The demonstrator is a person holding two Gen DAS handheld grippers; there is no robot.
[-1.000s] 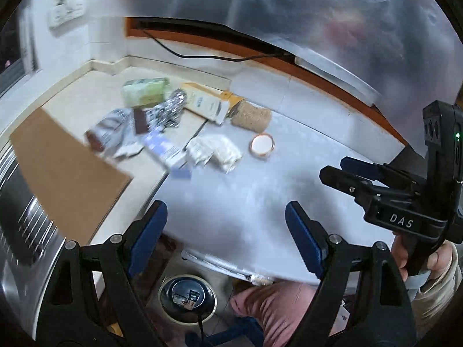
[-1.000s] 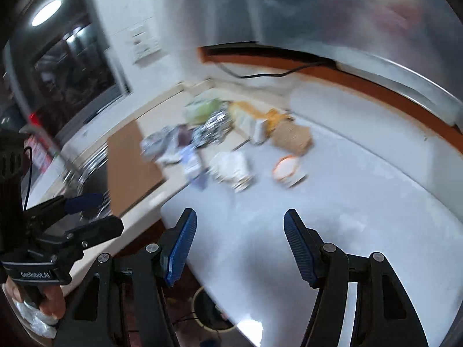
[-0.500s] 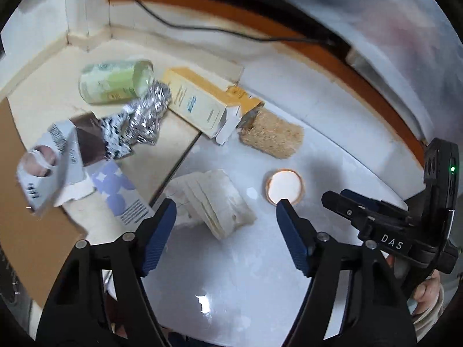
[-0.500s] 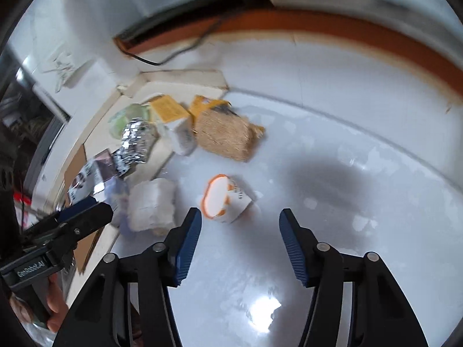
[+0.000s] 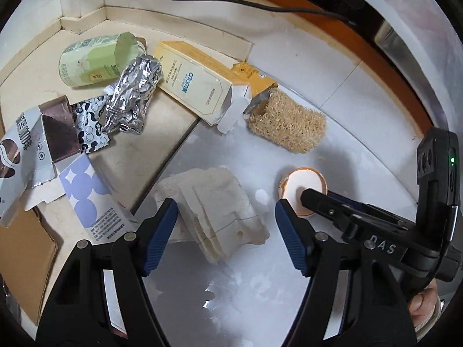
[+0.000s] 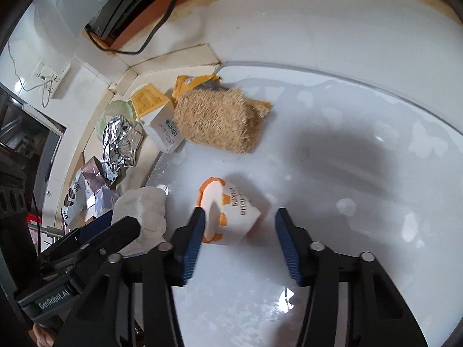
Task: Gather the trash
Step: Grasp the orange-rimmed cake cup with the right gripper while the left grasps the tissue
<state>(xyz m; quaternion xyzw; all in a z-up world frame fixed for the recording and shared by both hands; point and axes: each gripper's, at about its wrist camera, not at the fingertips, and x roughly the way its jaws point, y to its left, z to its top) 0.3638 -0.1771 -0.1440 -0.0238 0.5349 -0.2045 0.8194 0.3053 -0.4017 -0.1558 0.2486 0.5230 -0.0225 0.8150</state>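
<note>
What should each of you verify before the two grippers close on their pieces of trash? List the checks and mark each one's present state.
1. Right gripper open: ok.
2. Orange-rimmed cup between its fingers: ok, nearer the left finger.
3. Left gripper open: ok.
4. Crumpled white paper between its fingers: ok.
5. Grippers apart from each other: ok, but close.
6. Trash bin in view: not ok.

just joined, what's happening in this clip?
A person with two handheld grippers is collecting trash off a white counter. The left gripper is open, jaws straddling a crumpled white paper wad. The right gripper is open around a small orange-and-white cup lying on its side. Nothing is gripped yet. A loofah sponge, foil and cartons lie behind, untouched.
</note>
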